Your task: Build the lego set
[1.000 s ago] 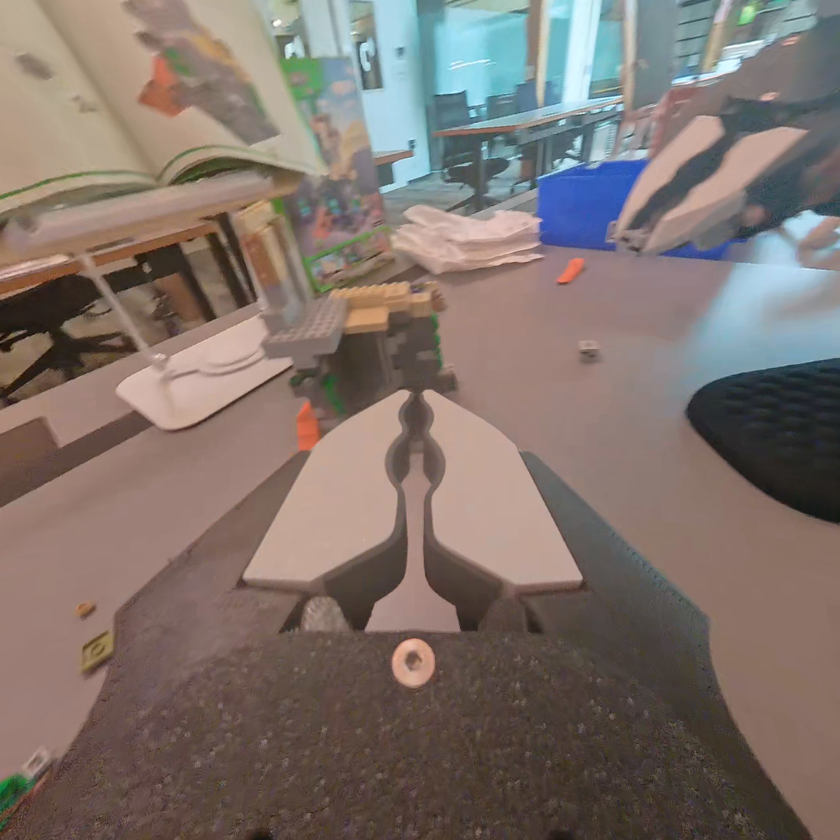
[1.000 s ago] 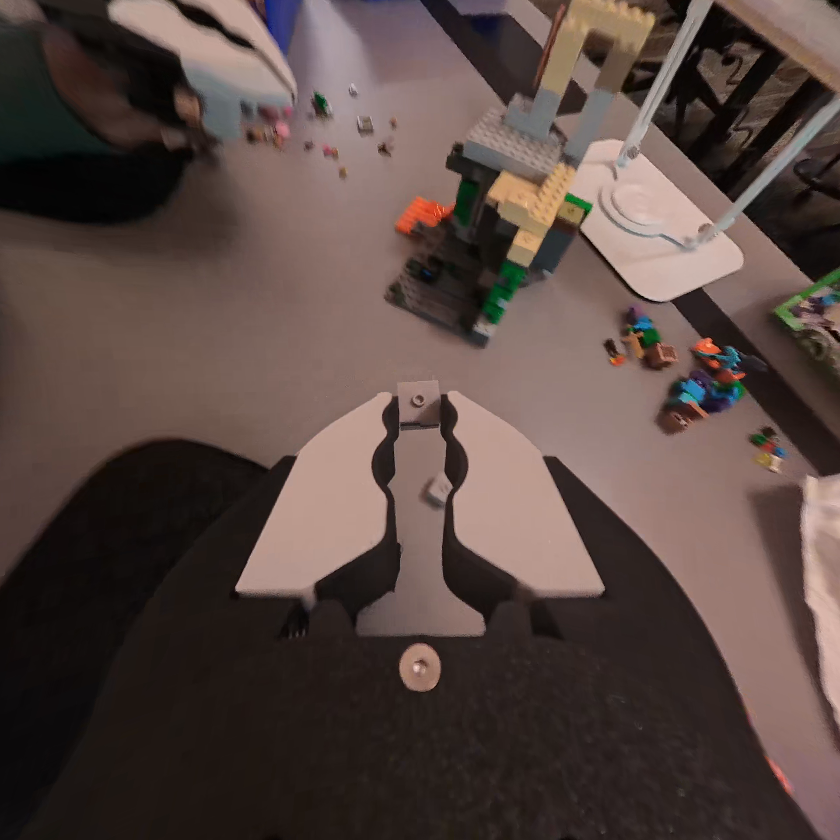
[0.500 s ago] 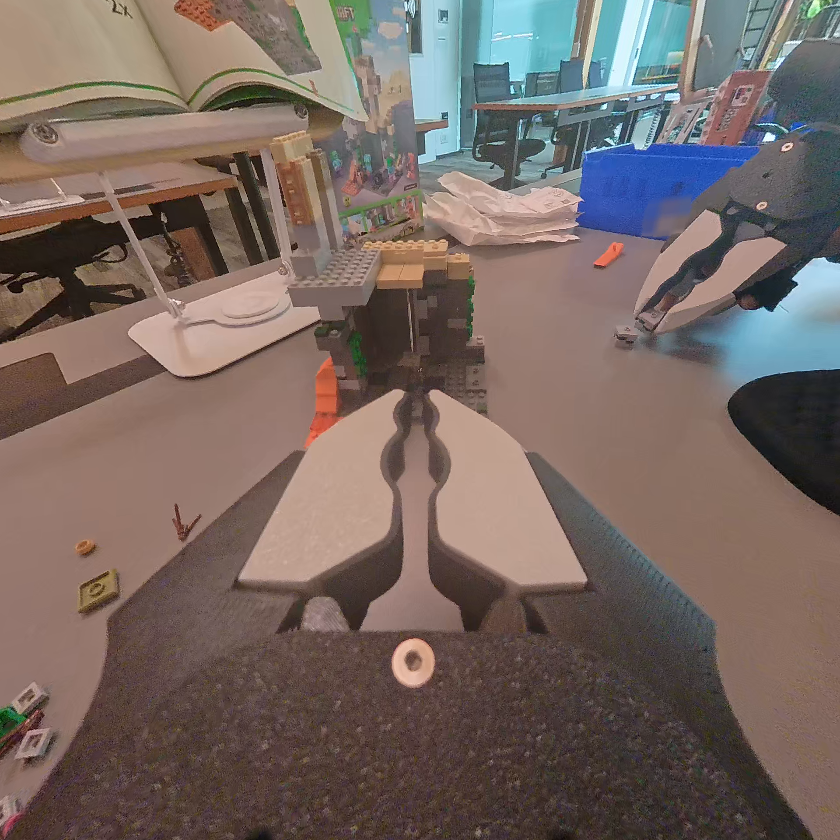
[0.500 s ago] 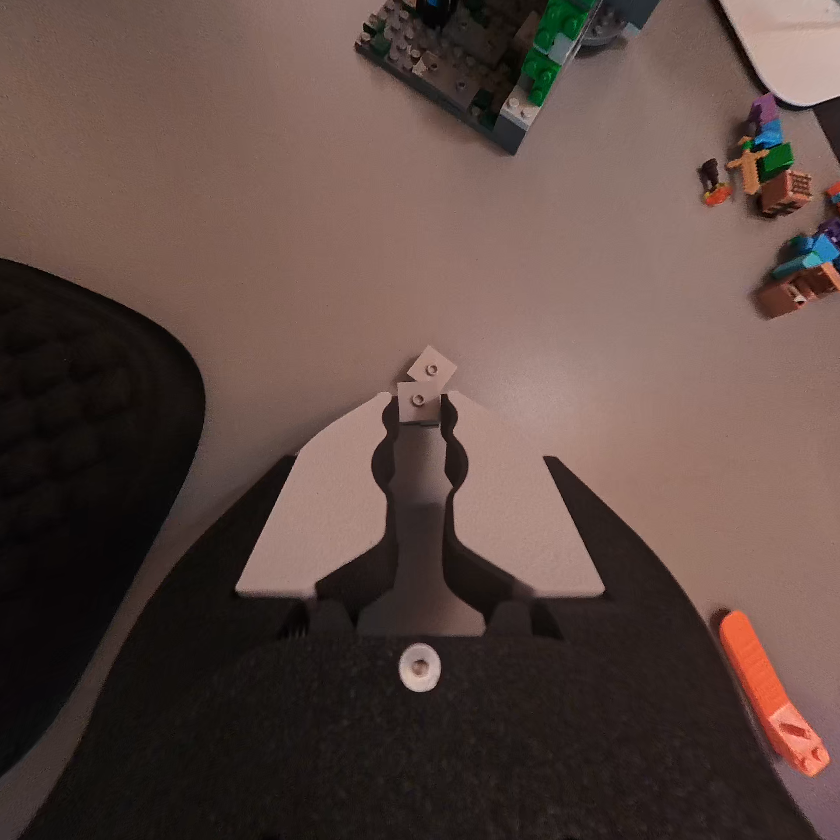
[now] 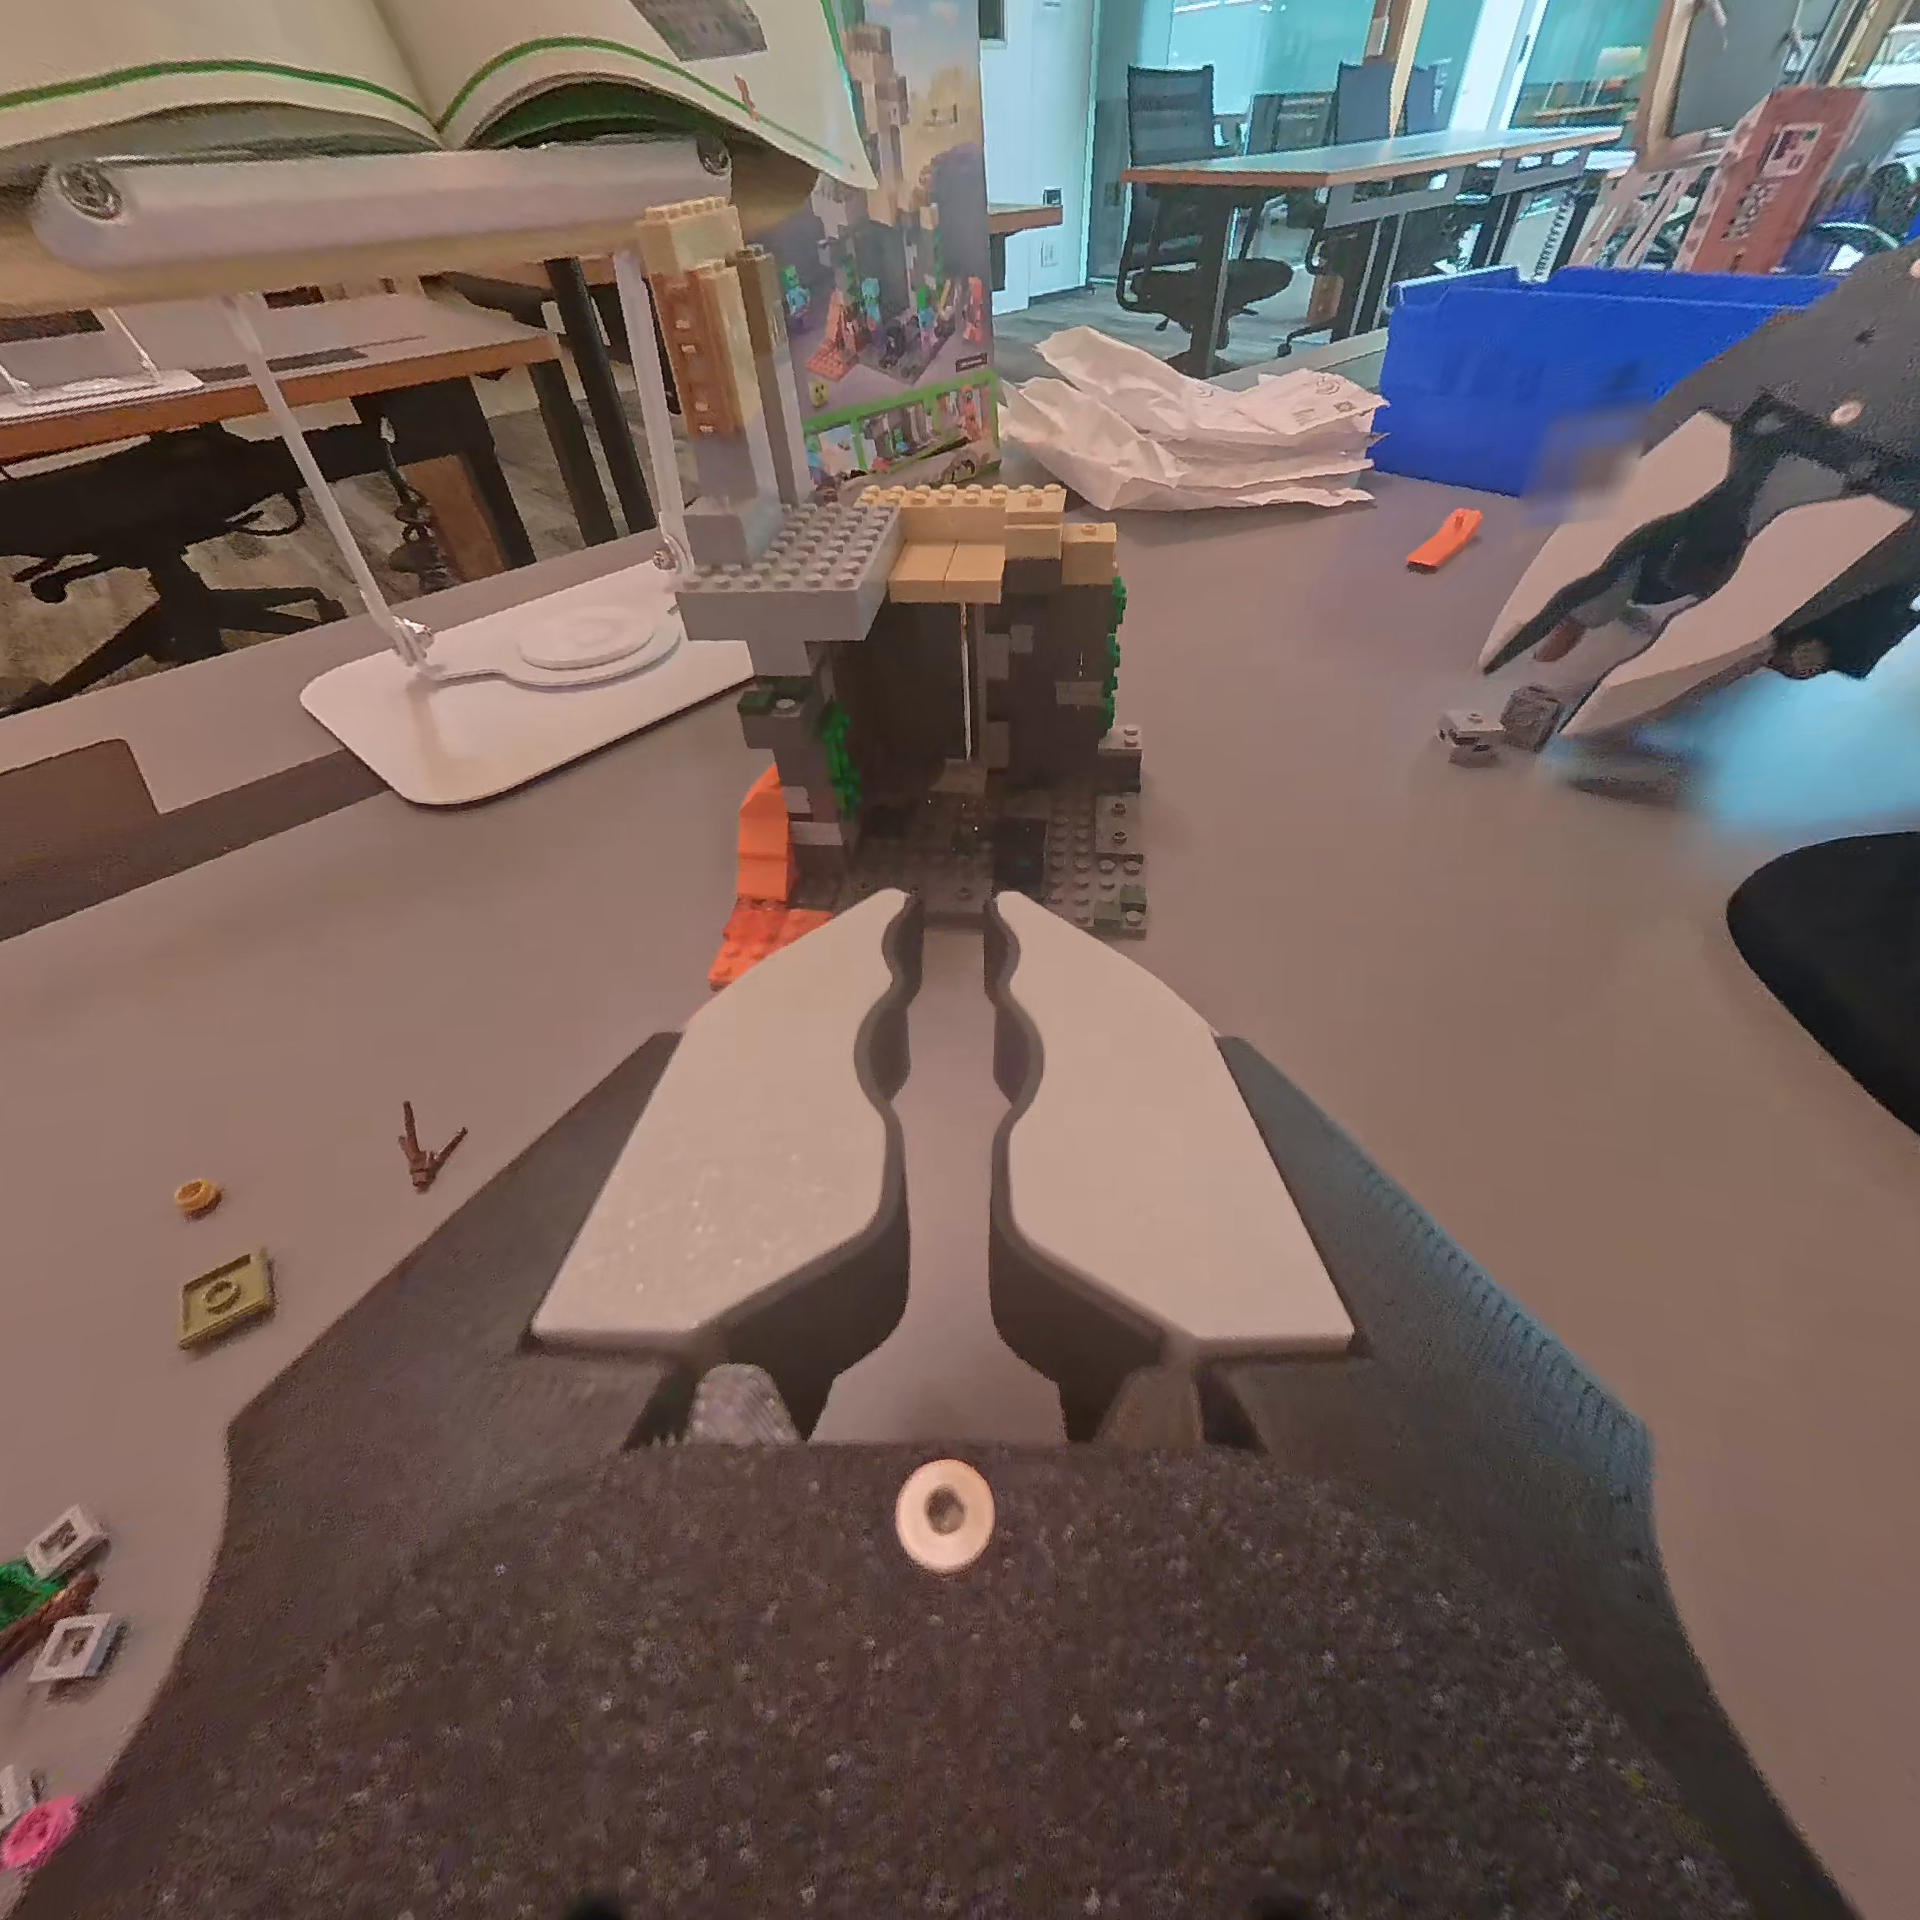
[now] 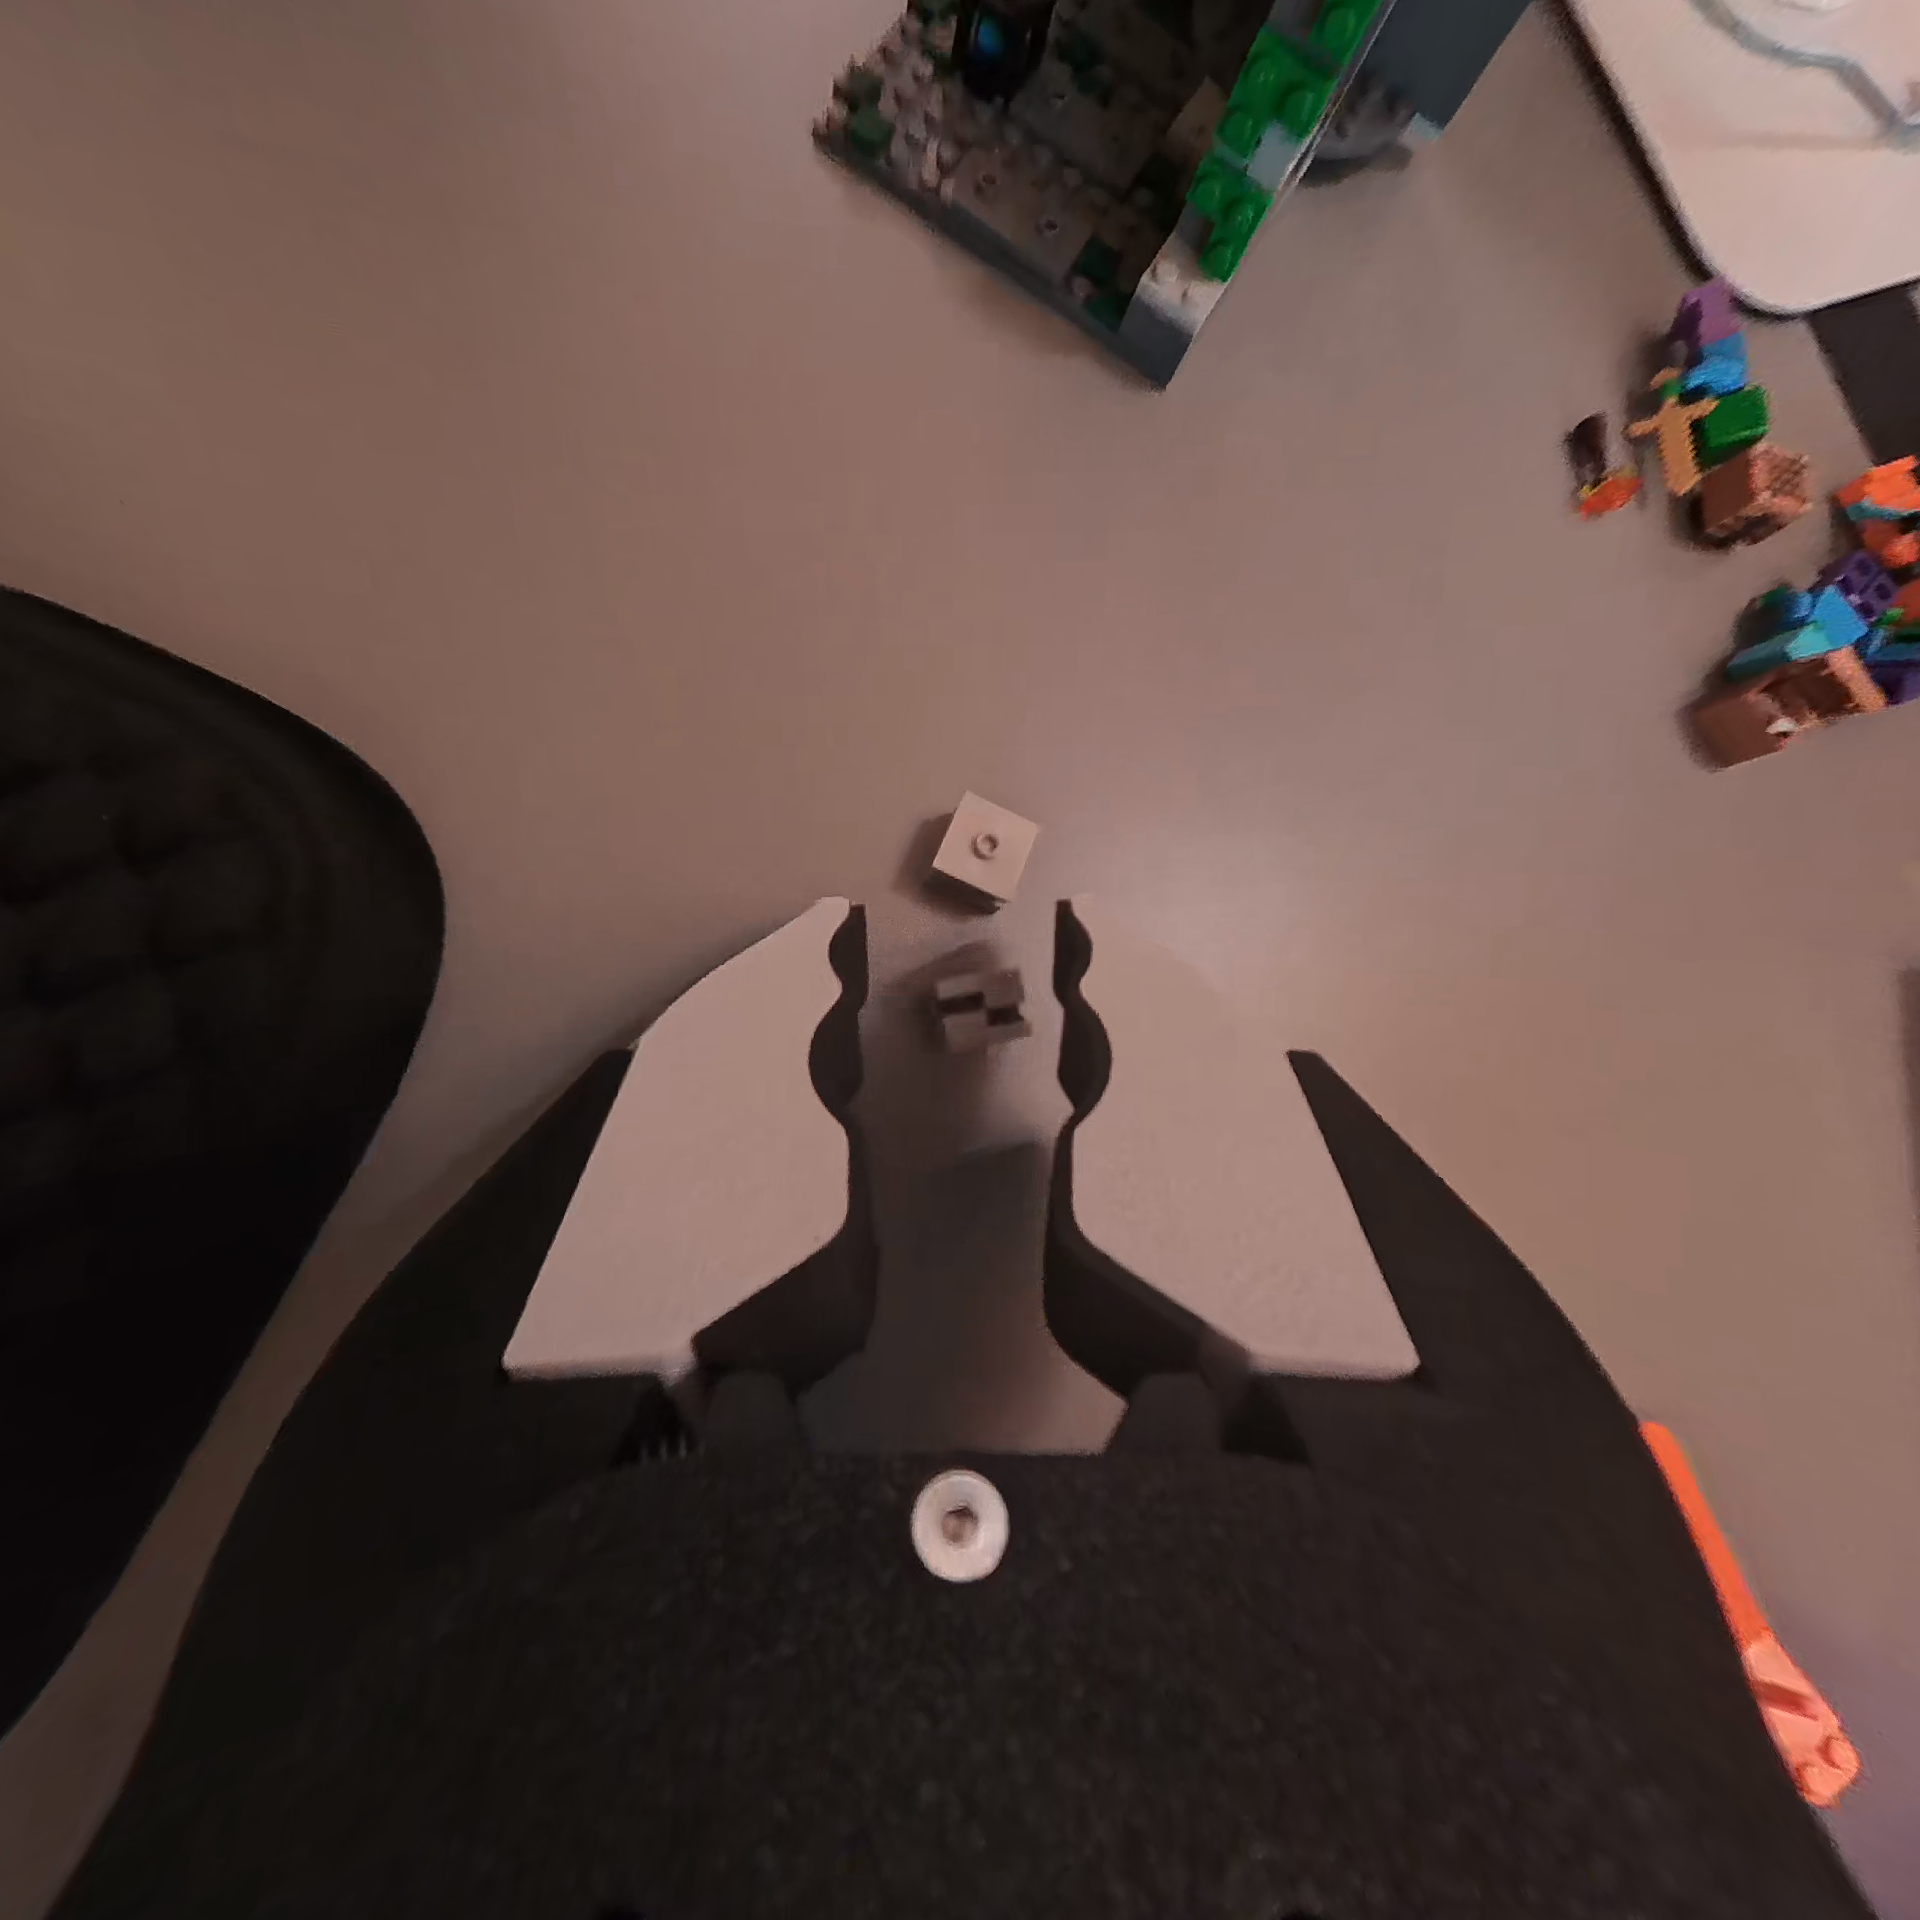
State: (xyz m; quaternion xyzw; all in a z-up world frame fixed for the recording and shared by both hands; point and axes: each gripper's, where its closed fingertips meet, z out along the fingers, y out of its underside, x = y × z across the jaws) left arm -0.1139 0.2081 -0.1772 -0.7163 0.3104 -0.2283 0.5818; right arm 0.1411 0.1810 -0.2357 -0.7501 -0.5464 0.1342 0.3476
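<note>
Right gripper [image 6: 956, 909] spread wide above the grey bench [image 6: 520, 520], holding nothing — jaws well apart, tips pointing down at the surface. Between the jaws, a small grey piece [image 6: 980, 1010], blurred, lying free and touching neither finger; just beyond the tips, a second small grey brick [image 6: 985, 847] with one stud on top, flat on the bench and close to the first. Seen from the left wrist view as well: right gripper [image 5: 1522, 691] tilted down at the far right, tips near the two small grey pieces [image 5: 1496, 722]. Left gripper [image 5: 951, 909] low over the bench, jaws nearly together with only a narrow slot between them, nothing held, aimed at the lego build [image 5: 935, 675]. Build upright in the middle of the bench — dark base plate, grey studded platform and tan bricks on top, orange bricks at the lower left, a tall brown and tan column at the back. Just behind it, a white stand [image 5: 499, 717] carrying an open instruction book [image 5: 364, 73], with the set's box [image 5: 904, 312] upright beside it. Farther back, crumpled white bags [image 5: 1195, 436], a blue bin [image 5: 1579, 364] and an orange brick separator [image 5: 1444, 540]. Loose small parts [image 5: 223, 1294] scattered at the left; colourful small figures [image 6: 1766, 540] grouped to the right of the build; a black mesh cushion [image 6: 156, 935] at the bench edge.
</note>
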